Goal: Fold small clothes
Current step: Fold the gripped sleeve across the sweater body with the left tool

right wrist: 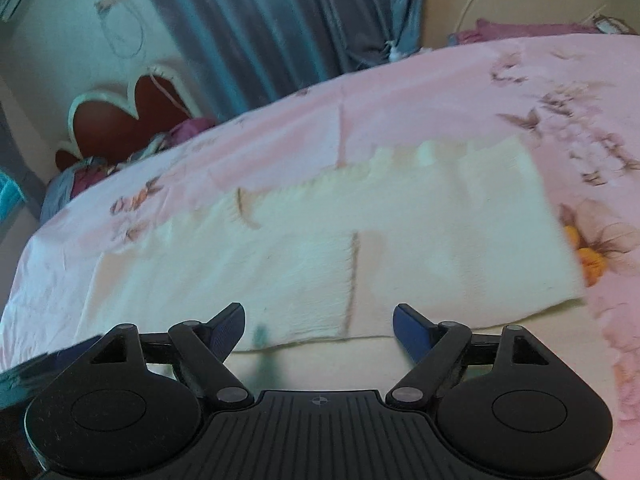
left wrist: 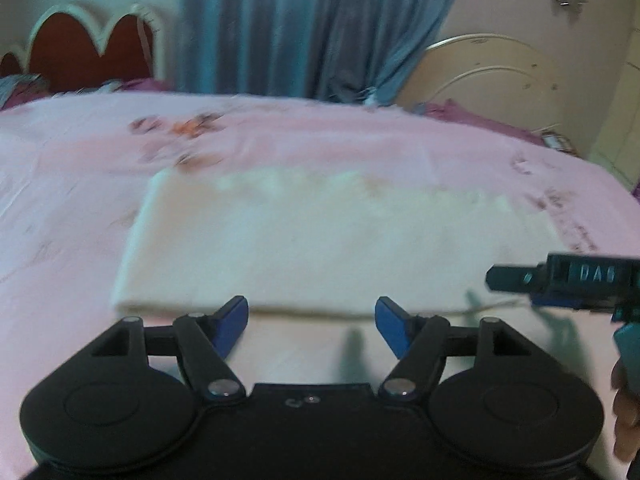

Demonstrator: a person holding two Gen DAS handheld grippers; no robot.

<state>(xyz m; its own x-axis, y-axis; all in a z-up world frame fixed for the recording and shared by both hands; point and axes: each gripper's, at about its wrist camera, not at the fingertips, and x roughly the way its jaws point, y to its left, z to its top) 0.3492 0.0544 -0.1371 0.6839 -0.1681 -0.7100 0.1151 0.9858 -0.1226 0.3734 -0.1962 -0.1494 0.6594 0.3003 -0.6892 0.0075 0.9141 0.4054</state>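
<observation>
I've got the cream cloth lying flat mid-bedsheet, folded over once. My left gripper and right gripper both gape wide and empty at its near edge, lined up for another fold.

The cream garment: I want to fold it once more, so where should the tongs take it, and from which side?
Take the cream garment by its near edge, coming low from the near side. That edge lies straight and flat on the pink bedsheet just ahead of both open tongs, left and right, one towards each near corner. The far edge looks uneven.
</observation>
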